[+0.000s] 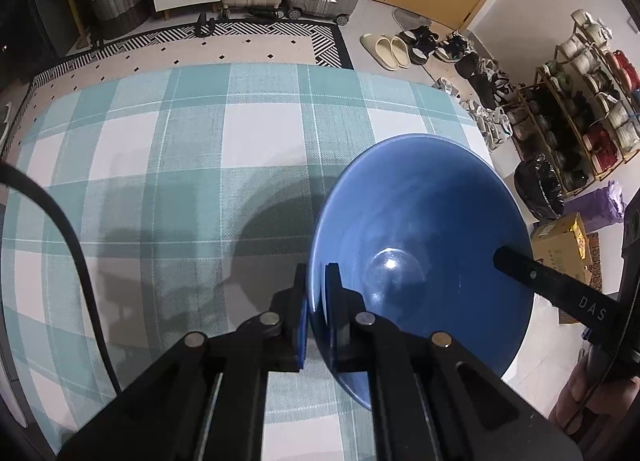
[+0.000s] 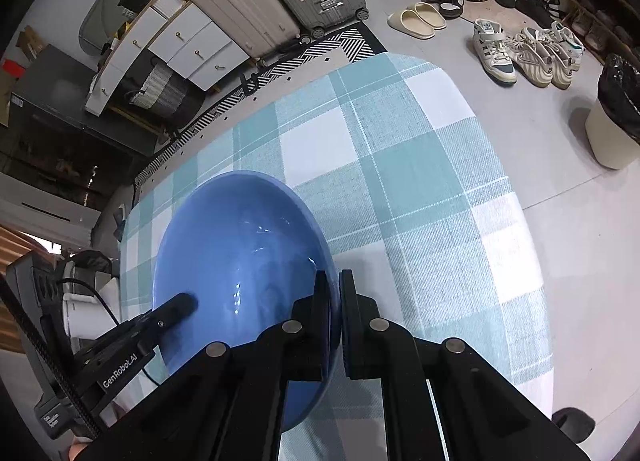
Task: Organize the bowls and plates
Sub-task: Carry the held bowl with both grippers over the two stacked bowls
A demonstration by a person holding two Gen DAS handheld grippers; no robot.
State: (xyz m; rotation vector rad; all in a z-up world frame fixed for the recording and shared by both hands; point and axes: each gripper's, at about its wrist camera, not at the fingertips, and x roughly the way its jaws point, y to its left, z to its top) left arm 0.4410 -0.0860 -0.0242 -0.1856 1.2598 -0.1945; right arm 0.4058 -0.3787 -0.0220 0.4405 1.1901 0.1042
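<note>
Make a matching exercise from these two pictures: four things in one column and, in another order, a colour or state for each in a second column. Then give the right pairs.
Column 1:
1. bowl
2. left claw
3. tablecloth
4. slippers

Column 2:
A. teal and white checks
B. cream, lying on the floor
C. blue, gripped at its rim from two sides
D. shut on the rim

Pairs: 1-C, 2-D, 3-A, 4-B. The right claw pinches the opposite rim.
</note>
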